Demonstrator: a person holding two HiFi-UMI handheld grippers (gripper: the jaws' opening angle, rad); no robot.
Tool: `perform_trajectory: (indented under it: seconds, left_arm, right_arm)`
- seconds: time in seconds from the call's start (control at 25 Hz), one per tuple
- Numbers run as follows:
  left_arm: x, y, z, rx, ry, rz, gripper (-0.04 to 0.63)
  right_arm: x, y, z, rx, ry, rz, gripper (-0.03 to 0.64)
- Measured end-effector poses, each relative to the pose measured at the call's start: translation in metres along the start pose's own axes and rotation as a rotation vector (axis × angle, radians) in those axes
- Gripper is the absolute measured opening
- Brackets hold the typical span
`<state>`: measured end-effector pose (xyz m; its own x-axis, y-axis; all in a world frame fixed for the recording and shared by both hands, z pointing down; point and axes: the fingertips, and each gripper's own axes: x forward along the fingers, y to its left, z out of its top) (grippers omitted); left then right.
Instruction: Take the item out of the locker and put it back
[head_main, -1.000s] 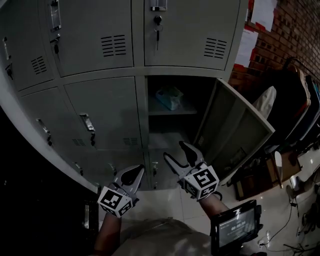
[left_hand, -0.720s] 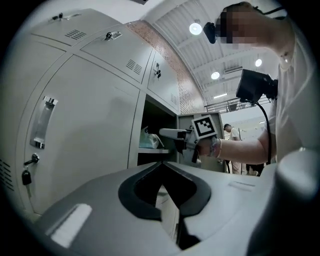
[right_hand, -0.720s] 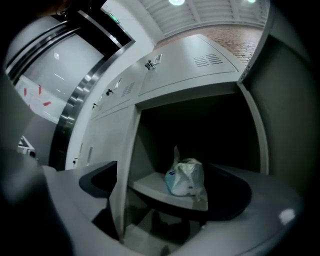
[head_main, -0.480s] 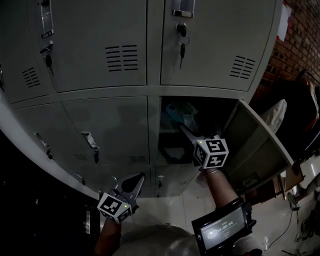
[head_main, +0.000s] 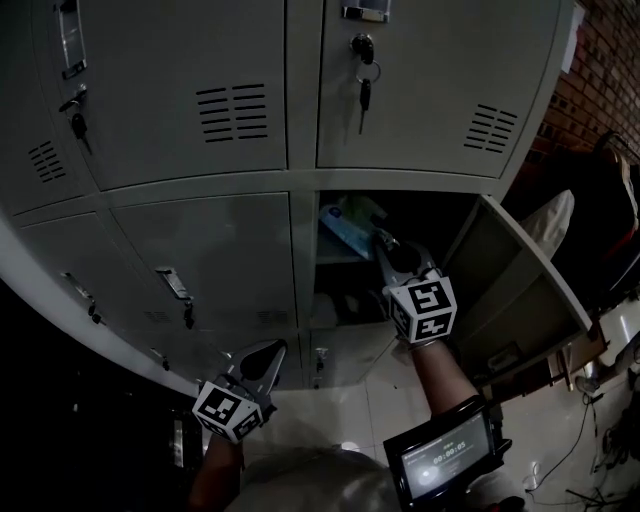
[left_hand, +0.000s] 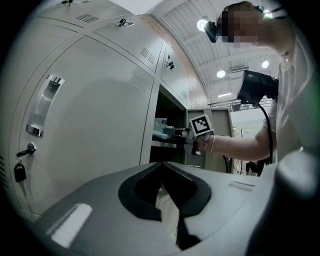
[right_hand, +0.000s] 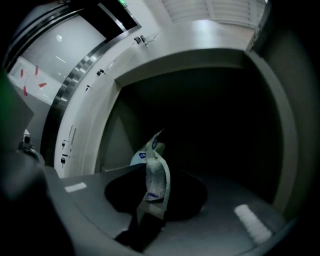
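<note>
Right tongs (head_main: 383, 243) reach level into the one open compartment of a grey sheet-metal locker bank (head_main: 200, 250). Their jaws have just been closing and are clamped on a crinkled white-and-blue plastic packet (right_hand: 156, 172), which stands on edge between the pads.

Packet location: inside the compartment, in its upper part, at the level of the inner metal shelf (head_main: 335, 262). The jaws cover the packet's lower edge, so contact with the shelf cannot be confirmed. The rear of the compartment and the space under the shelf are dark; any further contents cannot be made out.

The compartment's grey door (head_main: 510, 290) stands swung out to the right of the reaching arm.

Left tongs (head_main: 262, 358) hang low in front of the closed lower doors, well apart from the open compartment, jaws together with nothing between them.

All neighbouring compartments are closed. A small bunch of keys (head_main: 364, 85) hangs from the lock of the door directly above the open one.

A black screen device (head_main: 445, 462) sits on the right forearm, near the lower frame edge. A red brick wall (head_main: 605, 50) shows at far right; the objects below it are too dim to identify.
</note>
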<state>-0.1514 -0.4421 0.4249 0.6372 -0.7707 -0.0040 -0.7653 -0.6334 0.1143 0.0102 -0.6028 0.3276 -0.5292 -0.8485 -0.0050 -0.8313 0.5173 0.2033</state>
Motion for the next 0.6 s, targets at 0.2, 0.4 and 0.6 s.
perform_trajectory:
  seconds: [0.2,0.4,0.6]
  left_arm:
    - [0.002,-0.014,0.012,0.008,-0.024,-0.039,0.002]
    - [-0.011,-0.032,0.014,0.003,-0.044,-0.087,0.002]
    - [-0.035,-0.059,0.005,0.004,-0.029,-0.102,0.002]
  right_arm:
    - [-0.051,0.014,0.024,-0.041,-0.082,-0.021,0.018]
    - [-0.102,0.045,0.028,-0.017,-0.126,-0.008,0.014]
    - [-0.147,0.075,0.019,-0.004,-0.12,-0.01,0.014]
